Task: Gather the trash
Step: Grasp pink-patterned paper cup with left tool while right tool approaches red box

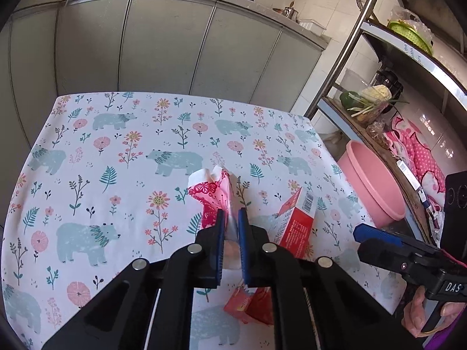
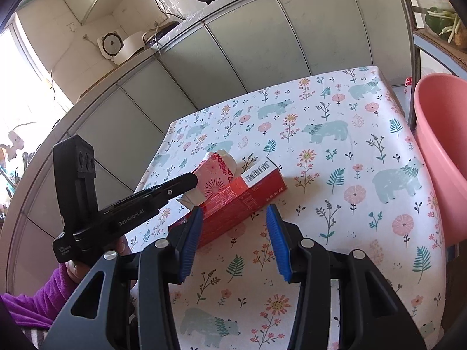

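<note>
The left tool [image 1: 231, 218] is clenched on the crumpled wrapper [image 1: 214, 192] on the bench [image 1: 116, 160]. The right tool [image 2: 235, 227] hangs released over the red box [image 2: 242, 198].

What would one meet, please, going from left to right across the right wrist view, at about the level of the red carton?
left gripper → pink patterned paper cup → red carton → bare flowered tablecloth → pink basin
</note>
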A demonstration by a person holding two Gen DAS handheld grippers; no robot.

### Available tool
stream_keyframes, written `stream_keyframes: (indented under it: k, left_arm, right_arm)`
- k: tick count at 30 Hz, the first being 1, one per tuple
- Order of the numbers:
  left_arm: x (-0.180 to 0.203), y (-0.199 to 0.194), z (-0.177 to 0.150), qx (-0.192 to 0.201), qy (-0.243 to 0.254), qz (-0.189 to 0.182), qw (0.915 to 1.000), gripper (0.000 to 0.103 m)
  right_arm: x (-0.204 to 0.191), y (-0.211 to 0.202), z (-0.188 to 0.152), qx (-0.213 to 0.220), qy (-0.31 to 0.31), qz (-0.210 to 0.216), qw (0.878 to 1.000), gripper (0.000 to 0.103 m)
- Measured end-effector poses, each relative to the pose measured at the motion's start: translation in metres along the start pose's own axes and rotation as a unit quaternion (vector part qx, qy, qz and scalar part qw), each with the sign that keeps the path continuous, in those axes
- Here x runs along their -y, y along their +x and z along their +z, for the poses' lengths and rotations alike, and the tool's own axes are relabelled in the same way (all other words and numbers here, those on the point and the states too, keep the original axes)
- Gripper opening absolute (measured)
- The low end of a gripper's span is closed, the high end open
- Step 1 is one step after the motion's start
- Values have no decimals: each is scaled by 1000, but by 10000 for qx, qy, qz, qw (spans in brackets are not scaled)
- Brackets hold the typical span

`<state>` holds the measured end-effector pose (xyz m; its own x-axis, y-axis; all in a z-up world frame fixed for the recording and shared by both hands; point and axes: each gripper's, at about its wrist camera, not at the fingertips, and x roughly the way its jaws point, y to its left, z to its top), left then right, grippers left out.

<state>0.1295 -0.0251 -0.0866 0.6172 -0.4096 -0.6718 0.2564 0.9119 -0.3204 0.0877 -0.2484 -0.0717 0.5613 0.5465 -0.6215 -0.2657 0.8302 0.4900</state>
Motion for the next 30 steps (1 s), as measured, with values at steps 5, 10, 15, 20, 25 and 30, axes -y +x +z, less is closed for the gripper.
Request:
stream_keyframes:
  k: [5,10,15,20,25,30]
  left_arm:
    - [3,-16,-2,287,166,82,9994,7]
    - [2,-26,-9,369,216,149,9990,7]
    - [-12,-34,-11,427,231,244,9985,7]
    - [-13,-36,-25,265,381,190,9987,6]
    - [1,-36,-35,162,537,-33,9984,6]
    - [14,-37,-40,97,653,-240,9975,6]
  right_arm:
    - [3,12,5,-241,457,232,9984,46]
    - [9,25,11,-471,1080,493,9918,51]
    - [9,39,12,-662,1311,569,9875,52]
    - [10,56,19,-819,1394,390,9861,52]
    - [6,69,26,-903,1355,304,9862,52]
    - [1,76,31,-890,1189,83,9889,52]
